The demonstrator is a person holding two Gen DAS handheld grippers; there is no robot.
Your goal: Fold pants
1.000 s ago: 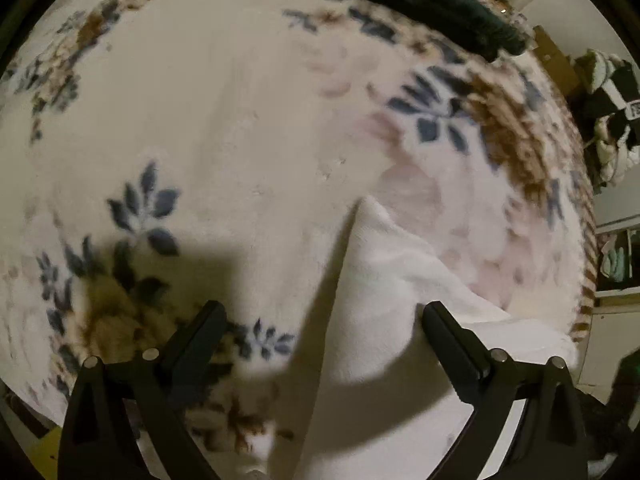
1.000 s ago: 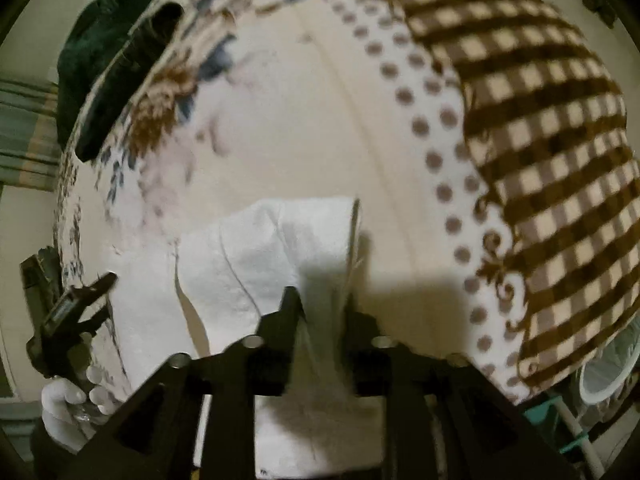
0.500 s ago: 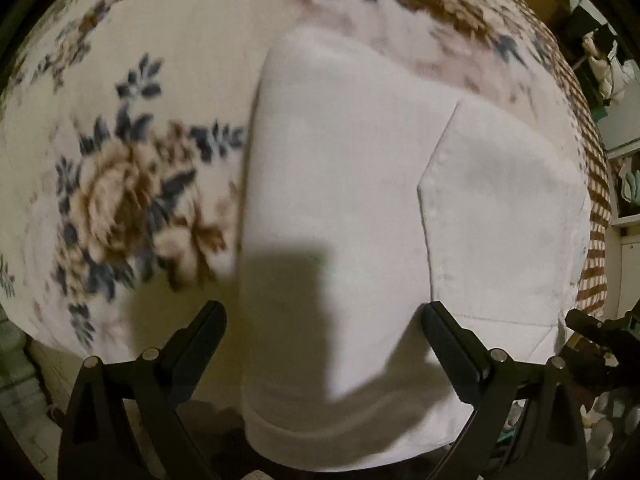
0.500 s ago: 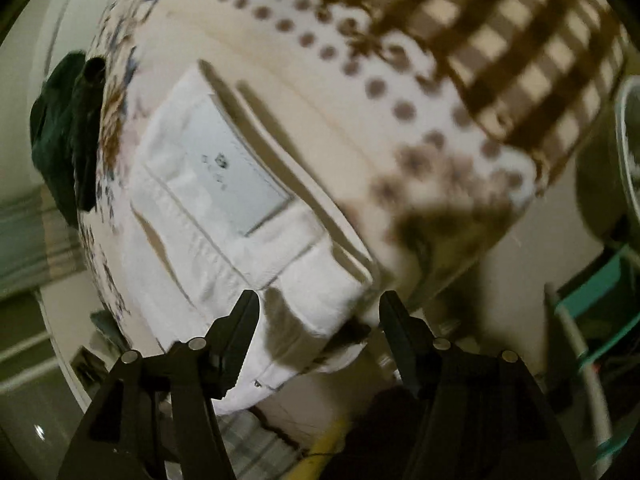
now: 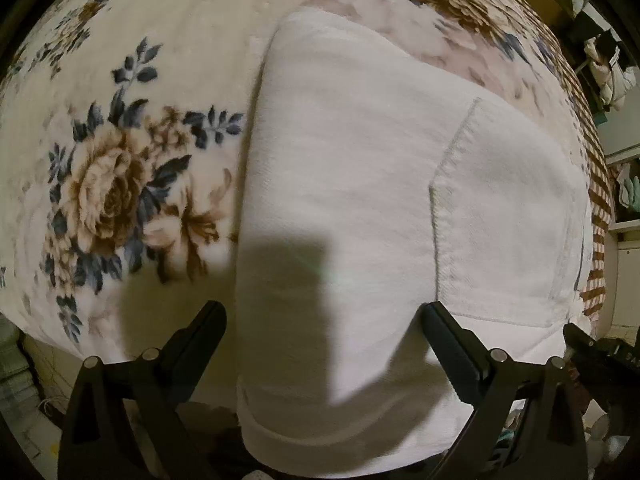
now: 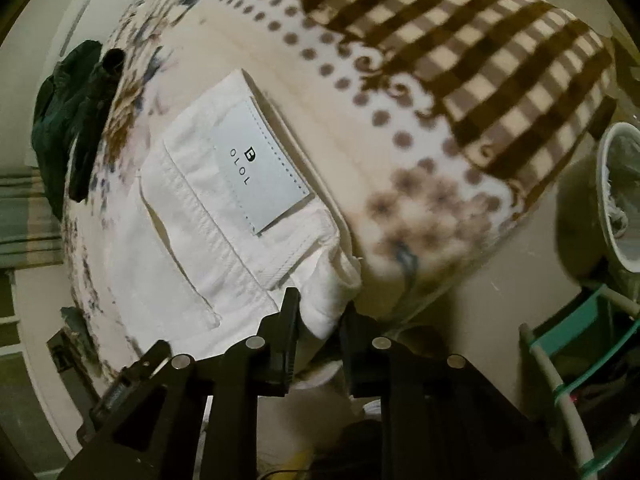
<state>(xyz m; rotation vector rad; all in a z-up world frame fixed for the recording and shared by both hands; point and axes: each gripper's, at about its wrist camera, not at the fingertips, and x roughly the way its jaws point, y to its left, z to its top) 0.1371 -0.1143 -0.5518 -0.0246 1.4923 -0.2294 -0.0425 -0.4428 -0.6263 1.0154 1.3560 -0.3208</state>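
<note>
- My view takes in the floral blanket [image 5: 120, 184] on the bed.
- The white pants [image 5: 360, 208] lie folded on it at the near edge.
- My left gripper [image 5: 320, 320] hovers above them, jaws wide apart.
- My right gripper [image 6: 318, 320] has its jaws clamped on a waistband corner beside the label [image 6: 260, 168].

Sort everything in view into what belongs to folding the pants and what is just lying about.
Job:
folded white denim pants with grey brand patch
left gripper, open
right gripper, closing on the pants' corner

Lying about:
floral fleece blanket
brown checked blanket
dark green garment
</note>
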